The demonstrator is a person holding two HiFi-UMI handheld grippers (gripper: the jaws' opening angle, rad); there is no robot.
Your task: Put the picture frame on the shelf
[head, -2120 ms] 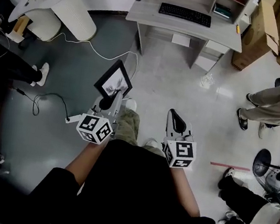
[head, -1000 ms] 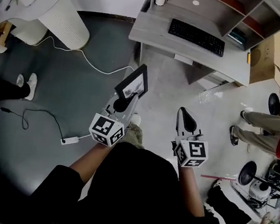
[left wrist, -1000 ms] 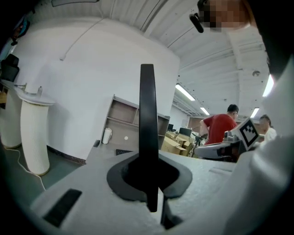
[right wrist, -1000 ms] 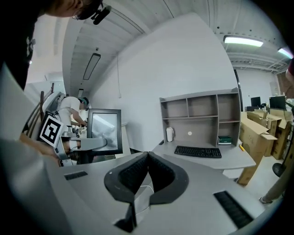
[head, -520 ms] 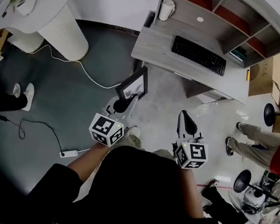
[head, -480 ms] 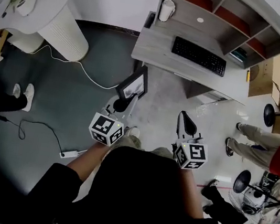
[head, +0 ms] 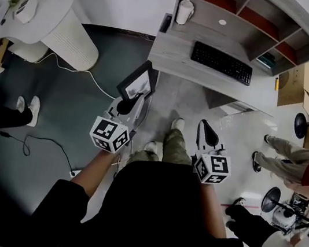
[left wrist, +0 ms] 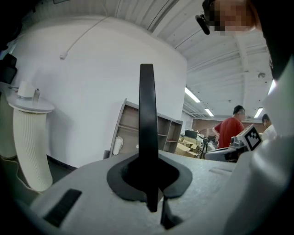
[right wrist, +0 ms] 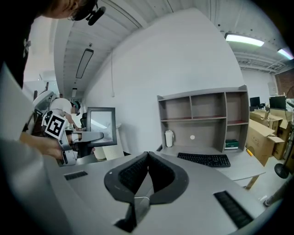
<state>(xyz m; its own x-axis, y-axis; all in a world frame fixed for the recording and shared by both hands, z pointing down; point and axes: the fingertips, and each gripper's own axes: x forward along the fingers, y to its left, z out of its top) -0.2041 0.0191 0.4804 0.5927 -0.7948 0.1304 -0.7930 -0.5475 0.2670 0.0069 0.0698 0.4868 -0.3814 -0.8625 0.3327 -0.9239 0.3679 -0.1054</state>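
Note:
A black picture frame (head: pixel 137 81) with a pale print is held upright in my left gripper (head: pixel 125 106), whose jaws are shut on its lower edge. In the left gripper view the frame (left wrist: pixel 147 133) shows edge-on as a thin black bar between the pads. My right gripper (head: pixel 207 133) is shut with nothing in it, to the right of the frame and level with it; its closed pads (right wrist: pixel 146 170) meet in the right gripper view. The frame (right wrist: pixel 101 125) and left gripper (right wrist: pixel 78 137) appear at that view's left. The shelf unit (head: pixel 243 14) stands on the desk (head: pixel 178 51) ahead.
A black keyboard (head: pixel 221 62) and a white cup (head: pixel 185 11) sit on the desk. A white ribbed round table (head: pixel 44 13) stands at left, with a cable (head: pixel 100 81) across the floor. Cardboard boxes (head: pixel 302 80) and other people's legs (head: pixel 280 159) are at right.
The left gripper has carried the frame a little left and forward. The person's foot has stepped ahead between the grippers. The right gripper has hardly moved.

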